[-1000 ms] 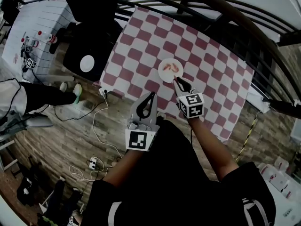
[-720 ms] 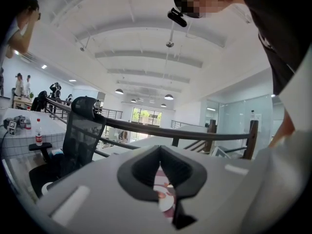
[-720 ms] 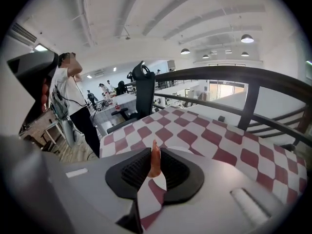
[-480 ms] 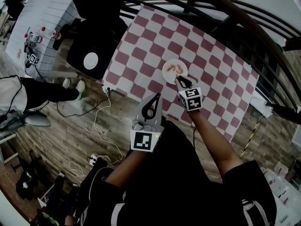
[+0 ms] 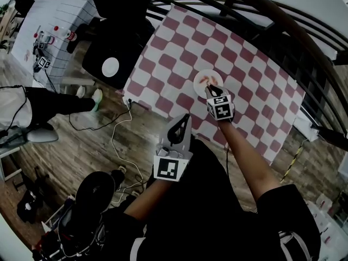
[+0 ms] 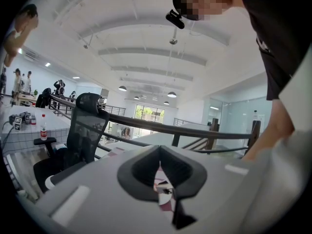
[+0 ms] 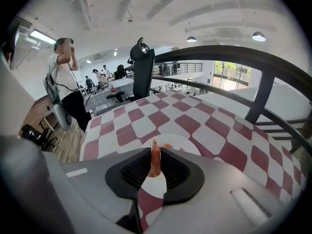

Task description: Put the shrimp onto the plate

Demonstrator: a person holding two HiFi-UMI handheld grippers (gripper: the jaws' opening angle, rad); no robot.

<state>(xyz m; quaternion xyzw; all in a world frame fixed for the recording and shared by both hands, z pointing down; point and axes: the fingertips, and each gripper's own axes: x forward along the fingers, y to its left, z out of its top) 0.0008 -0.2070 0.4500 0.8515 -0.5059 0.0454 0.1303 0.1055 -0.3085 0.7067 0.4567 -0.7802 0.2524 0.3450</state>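
Open-plan office, mezzanine: office chair (image 6: 87,123), railing (image 7: 253,65), desks (image 6: 19,128), ceiling lamps (image 6: 122,88), glass partitions (image 6: 234,121).

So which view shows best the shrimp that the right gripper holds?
The right gripper view: the shrimp stands upright between the jaws, above the plate. In the head view it is too small to make out at the right gripper. The left gripper view shows no shrimp.

I wear a black short-sleeved shirt (image 5: 217,205) with white stripes; my left gripper (image 5: 185,117) and right gripper (image 5: 211,86) are grey, black-padded, with black-and-white marker cubes behind.
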